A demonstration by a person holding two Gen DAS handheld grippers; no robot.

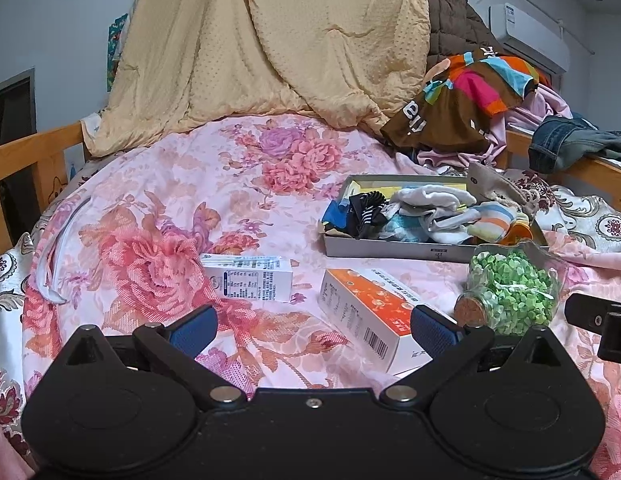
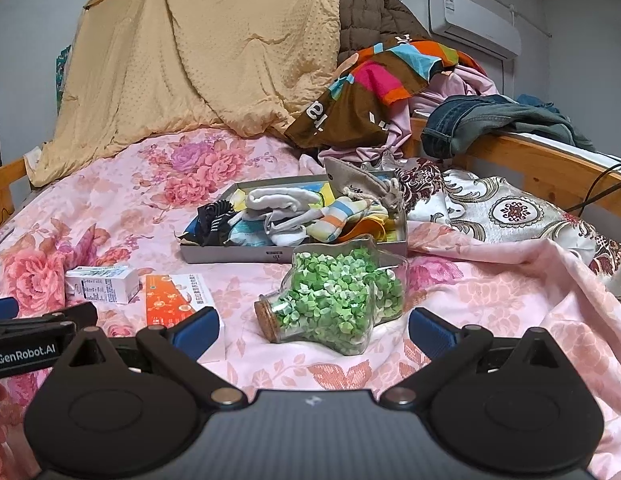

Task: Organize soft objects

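Observation:
A grey tray [image 1: 390, 249] [image 2: 230, 255] on the floral bed holds several socks [image 1: 434, 212] [image 2: 294, 216], striped, white, blue and black. A beige drawstring pouch [image 1: 494, 186] [image 2: 362, 180] lies at the tray's far right corner. My left gripper [image 1: 312, 330] is open and empty, low over the sheet, in front of an orange box [image 1: 366, 314] [image 2: 174, 292]. My right gripper [image 2: 312, 330] is open and empty, just in front of a corked glass jar of green paper stars [image 2: 334, 300] [image 1: 510, 292] that lies on its side.
A white carton [image 1: 250, 278] [image 2: 102, 280] lies left of the orange box. A yellow quilt [image 1: 262, 48] [image 2: 198, 52] hangs at the back. Clothes [image 1: 466, 96] [image 2: 370, 92] and jeans [image 1: 566, 144] [image 2: 490, 120] pile at the back right by the wooden rail [image 2: 550, 164].

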